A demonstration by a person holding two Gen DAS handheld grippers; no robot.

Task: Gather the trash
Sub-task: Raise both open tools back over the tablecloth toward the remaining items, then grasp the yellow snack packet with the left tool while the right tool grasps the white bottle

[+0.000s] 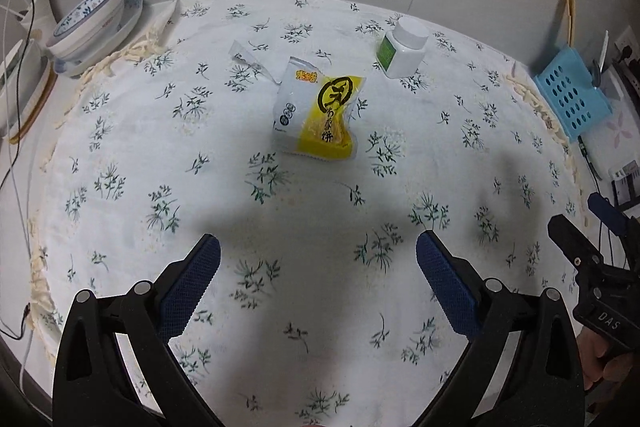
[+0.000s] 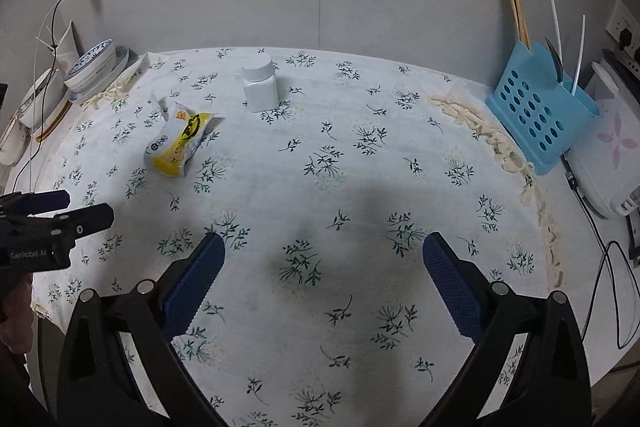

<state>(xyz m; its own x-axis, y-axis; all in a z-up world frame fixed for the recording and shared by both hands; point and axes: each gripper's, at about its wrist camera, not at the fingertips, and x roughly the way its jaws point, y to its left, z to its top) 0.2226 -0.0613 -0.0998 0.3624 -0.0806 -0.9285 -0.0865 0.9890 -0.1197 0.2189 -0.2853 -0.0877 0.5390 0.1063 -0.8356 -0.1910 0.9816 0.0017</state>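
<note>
Starting from zero, we judge: both the left gripper [image 1: 318,253] and right gripper [image 2: 324,253] gape wide, empty. Crinkled yellow-and-white snack wrapper [image 1: 318,117] and small clear torn wrapper [image 1: 249,61], possibly plastic, lie uncollected mid-tablecloth [image 1: 120,147].

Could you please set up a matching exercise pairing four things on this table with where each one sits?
Things:
1. snack packet
2. white bottle
3. blue utensil holder
4. stacked bowls

Places:
A. far left edge, beside the cloth
B. middle of the cloth, lying flat
C. right edge, holding chopsticks
D. upright, behind the packet and to its right

Pairs: 1-B, 2-D, 3-C, 4-A
</note>
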